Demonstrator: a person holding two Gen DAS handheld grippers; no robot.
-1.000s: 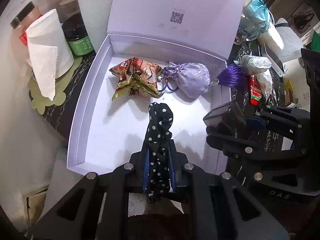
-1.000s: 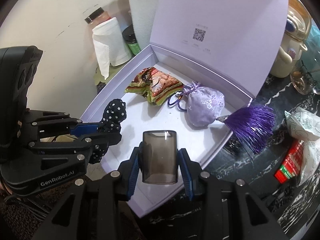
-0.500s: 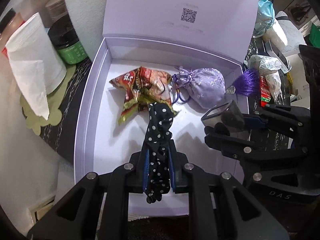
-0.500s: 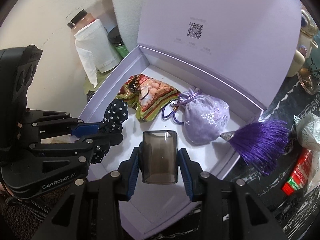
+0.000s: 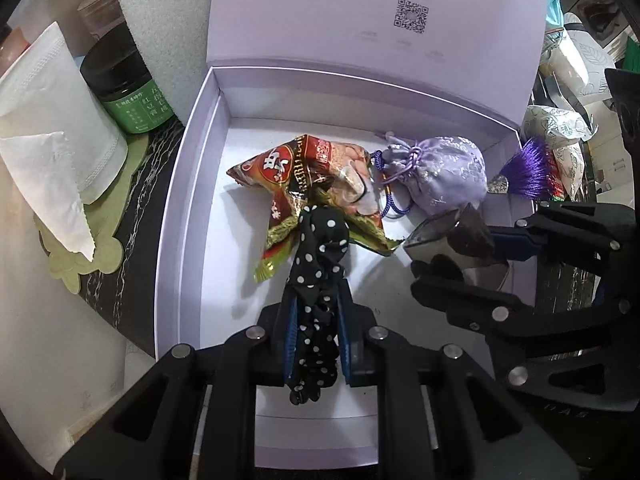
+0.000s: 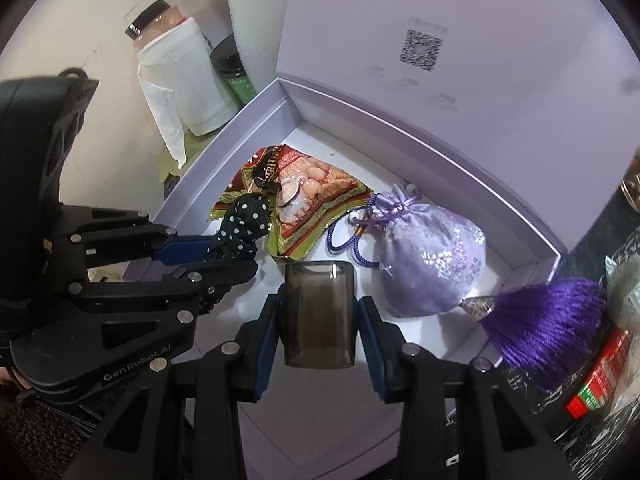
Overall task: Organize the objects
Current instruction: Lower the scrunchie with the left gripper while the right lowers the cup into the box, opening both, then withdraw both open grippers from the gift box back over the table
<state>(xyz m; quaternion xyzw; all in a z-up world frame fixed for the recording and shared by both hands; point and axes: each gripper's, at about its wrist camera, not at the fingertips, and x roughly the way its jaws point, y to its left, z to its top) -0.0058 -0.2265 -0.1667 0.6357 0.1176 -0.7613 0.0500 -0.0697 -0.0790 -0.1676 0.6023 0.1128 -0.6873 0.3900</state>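
In my left gripper [image 5: 316,332] I hold a black fabric scrunchie with white polka dots [image 5: 320,264]; the jaws are closed tightly on its lower part, and its soft, crumpled top sticks out forward past the fingertips, over the edge of a crinkled red and green foil snack packet [image 5: 316,176]. In my right gripper [image 6: 318,320] I hold a smoky grey translucent plastic cup with rounded corners [image 6: 319,312], clamped between the two blue pads [image 6: 267,344], with the mouth turned toward the camera. Both grippers point steeply down into a shallow pale lilac cardboard box [image 5: 188,184] with a white floor.

The snack packet lies in the far left part of the box. Just beside it, to the right, lies a shiny lilac satin drawstring pouch with embroidery [image 6: 428,264], and its dark purple tassel [image 6: 536,320] hangs over the right wall of the box onto the dark marbled bench [image 6: 600,248]. The lid of the box [image 5: 372,28] stands upright behind, with a small printed QR code.

The near half of the box floor is bare under both grippers. Outside the left wall stand a white paper roll [image 5: 52,120] and a dark jar with a green label [image 5: 128,88].
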